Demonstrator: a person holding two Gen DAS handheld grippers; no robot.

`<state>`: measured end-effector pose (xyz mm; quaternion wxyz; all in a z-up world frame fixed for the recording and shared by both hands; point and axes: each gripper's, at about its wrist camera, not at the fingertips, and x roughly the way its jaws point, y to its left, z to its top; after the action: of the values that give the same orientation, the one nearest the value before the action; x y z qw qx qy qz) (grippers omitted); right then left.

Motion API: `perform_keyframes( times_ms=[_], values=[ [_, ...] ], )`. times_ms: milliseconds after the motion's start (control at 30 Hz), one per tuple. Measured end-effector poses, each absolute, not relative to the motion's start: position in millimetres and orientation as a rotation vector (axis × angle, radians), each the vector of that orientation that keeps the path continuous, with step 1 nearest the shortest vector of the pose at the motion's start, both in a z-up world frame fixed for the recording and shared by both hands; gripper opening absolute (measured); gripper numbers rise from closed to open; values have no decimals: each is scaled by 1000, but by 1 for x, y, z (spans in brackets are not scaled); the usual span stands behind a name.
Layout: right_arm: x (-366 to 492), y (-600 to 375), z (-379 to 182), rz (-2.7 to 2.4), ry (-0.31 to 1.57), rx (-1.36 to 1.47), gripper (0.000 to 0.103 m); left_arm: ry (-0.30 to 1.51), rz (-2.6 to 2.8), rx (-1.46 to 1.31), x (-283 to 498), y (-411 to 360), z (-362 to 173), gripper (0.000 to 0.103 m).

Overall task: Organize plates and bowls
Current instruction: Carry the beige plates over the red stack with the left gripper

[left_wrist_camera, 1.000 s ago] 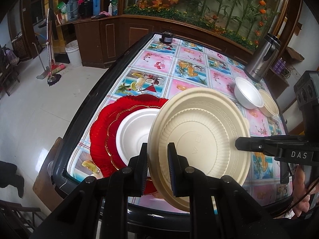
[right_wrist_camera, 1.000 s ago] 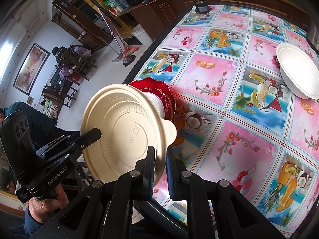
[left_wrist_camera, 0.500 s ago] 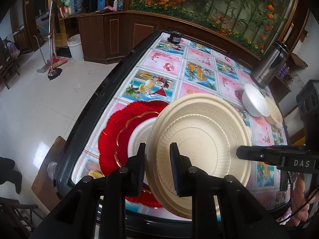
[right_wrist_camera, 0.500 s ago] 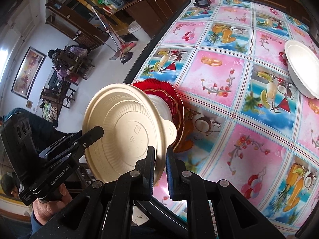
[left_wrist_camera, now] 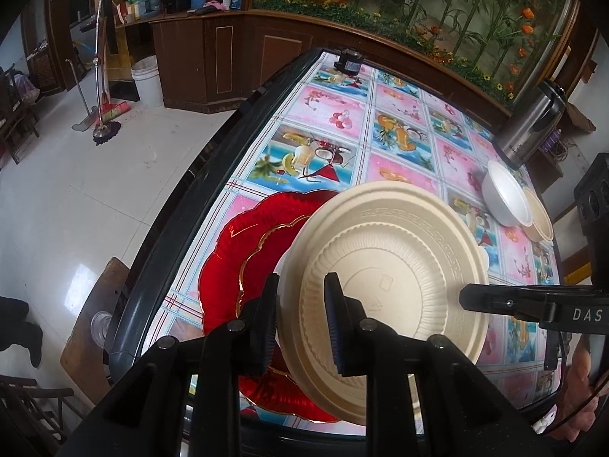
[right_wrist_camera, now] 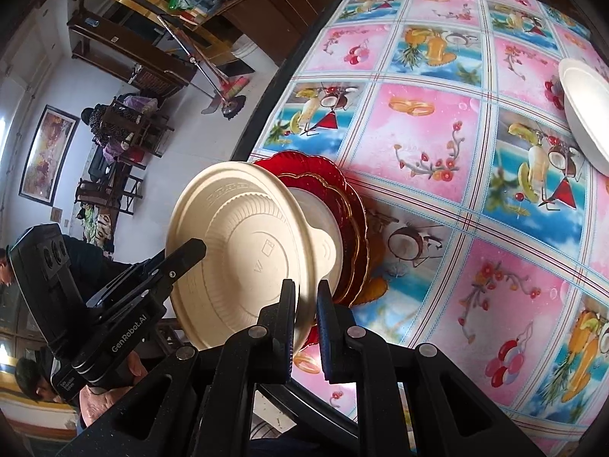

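The big round cream plastic bowl (left_wrist_camera: 392, 266) was held up in the air, tipped on its side with its bottom facing the cameras. It hung over the stack of red glass plates with wavy gold edges (left_wrist_camera: 243, 259). The left gripper (left_wrist_camera: 300, 320) pinched one side of the bowl's rim. The right gripper (right_wrist_camera: 304, 308) pinched the other side. A white bowl (right_wrist_camera: 323, 224) sat on the red plates, just behind the cream bowl. The plates lay near the table's dark edge (left_wrist_camera: 182, 213), on a fruit-picture tablecloth (left_wrist_camera: 396, 129). Far across the table were another white bowl (left_wrist_camera: 506, 198), a cream bowl (left_wrist_camera: 540, 217) touching it, and a shiny metal flask (left_wrist_camera: 533, 125).
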<state>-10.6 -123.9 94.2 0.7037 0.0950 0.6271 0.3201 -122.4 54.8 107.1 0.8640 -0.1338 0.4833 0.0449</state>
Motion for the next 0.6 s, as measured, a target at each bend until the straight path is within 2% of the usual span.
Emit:
perform_keyframes(
  times_ms=[600],
  values=[
    [3,-112,65,660,1439,214,12,1060,87,-233,-104,61,85,21]
  ],
)
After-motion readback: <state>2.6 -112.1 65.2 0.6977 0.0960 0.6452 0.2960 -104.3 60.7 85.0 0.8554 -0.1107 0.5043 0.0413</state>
